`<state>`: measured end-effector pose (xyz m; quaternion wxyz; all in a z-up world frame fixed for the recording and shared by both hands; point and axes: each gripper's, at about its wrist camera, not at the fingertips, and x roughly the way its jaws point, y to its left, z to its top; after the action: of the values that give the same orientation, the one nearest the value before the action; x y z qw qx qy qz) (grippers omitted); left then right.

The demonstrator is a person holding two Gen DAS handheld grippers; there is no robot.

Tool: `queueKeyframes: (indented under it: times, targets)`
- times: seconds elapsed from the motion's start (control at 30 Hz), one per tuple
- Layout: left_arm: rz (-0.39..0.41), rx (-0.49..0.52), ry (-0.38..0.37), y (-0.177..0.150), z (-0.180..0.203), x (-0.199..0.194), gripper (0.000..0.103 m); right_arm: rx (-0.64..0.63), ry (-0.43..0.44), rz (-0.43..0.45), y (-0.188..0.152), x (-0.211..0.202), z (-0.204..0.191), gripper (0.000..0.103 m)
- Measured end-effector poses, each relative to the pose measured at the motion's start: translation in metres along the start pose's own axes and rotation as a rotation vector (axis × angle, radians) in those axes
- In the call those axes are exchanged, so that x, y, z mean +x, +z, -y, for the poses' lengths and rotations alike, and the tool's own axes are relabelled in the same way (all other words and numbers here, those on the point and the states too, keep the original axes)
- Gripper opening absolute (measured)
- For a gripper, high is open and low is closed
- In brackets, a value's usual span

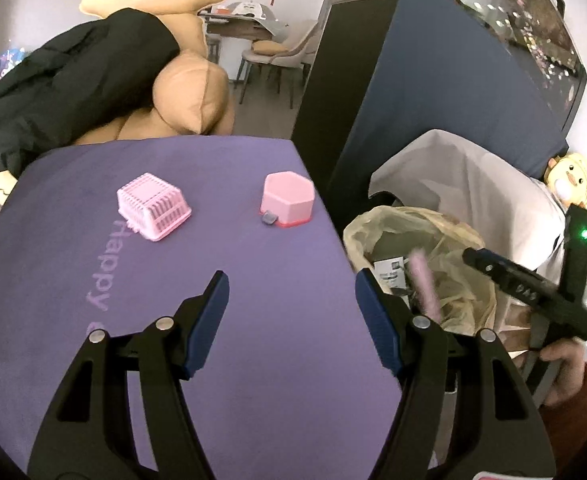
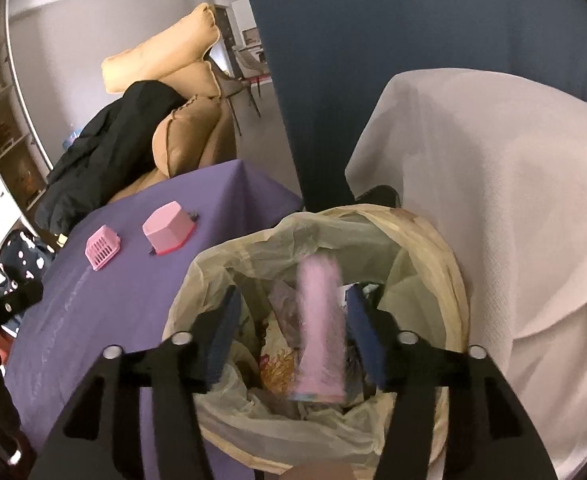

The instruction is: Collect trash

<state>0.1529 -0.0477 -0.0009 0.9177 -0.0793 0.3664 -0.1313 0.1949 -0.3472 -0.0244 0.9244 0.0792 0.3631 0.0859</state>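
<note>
Right gripper [image 2: 291, 322] jaws wide over the lined bin [image 2: 445, 264], blurred pink wrapper [image 2: 319, 328] loose between them, while left gripper [image 1: 291, 306] jaws gape empty above the purple worktop [image 1: 253, 272].

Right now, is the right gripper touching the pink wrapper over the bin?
Apart. The right wrist view shows the right gripper open, with the blurred pink wrapper clear of both pads.

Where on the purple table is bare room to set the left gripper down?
Bare cloth runs from the pink basket and pink hexagonal box to the near edge, under the left gripper. The table's far half is crowded by those two; the lined trash bin borders its right.
</note>
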Motion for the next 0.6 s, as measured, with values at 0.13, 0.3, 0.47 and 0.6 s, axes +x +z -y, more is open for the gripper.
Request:
queueKeyframes:
  times: [0.13, 0.3, 0.47, 0.6]
  targets:
    - [0.031, 0.005, 0.006, -0.018, -0.001, -0.013, 0.062, 0.021, 0.0, 0.008, -0.01, -0.019, -0.002, 0.053]
    - [0.098, 0.082, 0.019, -0.036, 0.014, -0.049, 0.067, 0.004, 0.036, 0.04, -0.035, -0.061, -0.031, 0.053]
    - [0.177, 0.162, 0.093, -0.061, 0.028, -0.087, 0.08, -0.092, 0.042, 0.101, -0.067, -0.109, -0.076, 0.053]
    - [0.206, 0.139, 0.137, -0.071, 0.026, -0.106, 0.08, -0.155, 0.012, 0.106, -0.092, -0.124, -0.1, 0.053]
